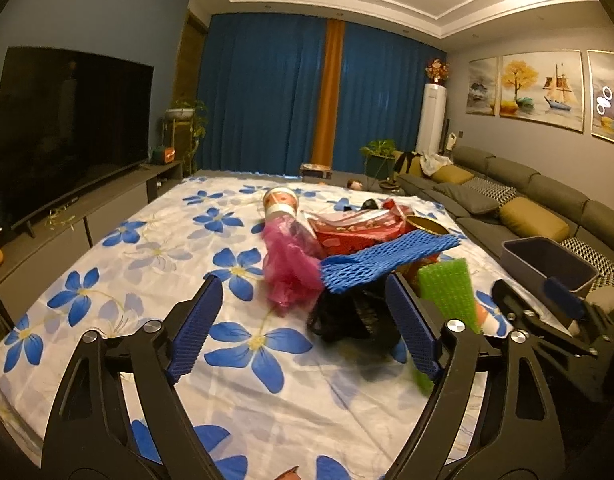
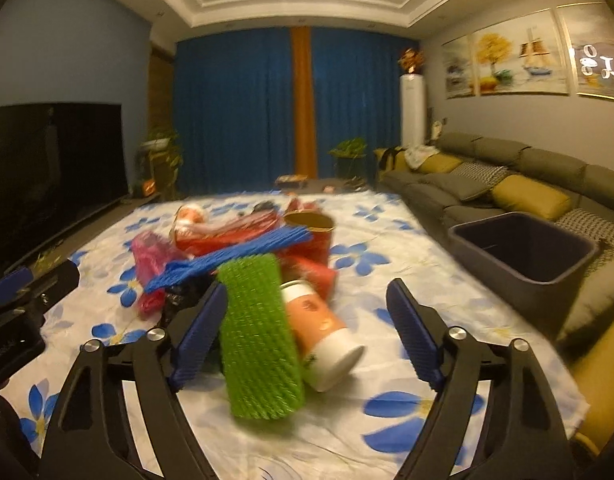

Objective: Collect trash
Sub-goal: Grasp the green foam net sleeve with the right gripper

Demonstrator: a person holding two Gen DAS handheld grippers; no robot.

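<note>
The white sheet printed with blue flowers [image 2: 387,360] covers the broad surface and carries the trash in one heap at its middle. The dark grey plastic bin [image 2: 523,248] stands open at the sheet's right edge, beside the grey sofa [image 2: 487,184].

In the heap:
- red foil wrappers [image 1: 347,236]
- pink plastic bag [image 1: 287,268]
- blue foam net sleeve [image 1: 387,260]
- green foam net sleeve [image 2: 259,332]
- orange-and-white paper cup [image 2: 327,332] on its side.

Left tongs [image 1: 303,332]: wide apart, empty, a black crumpled bag [image 1: 347,320] lying ahead between them.

Right tongs [image 2: 307,332]: wide apart, green sleeve and cup between them, not gripped.

Step judged: approach to first pickup. Next: close on the green sleeve, carry it right to the bin.
</note>
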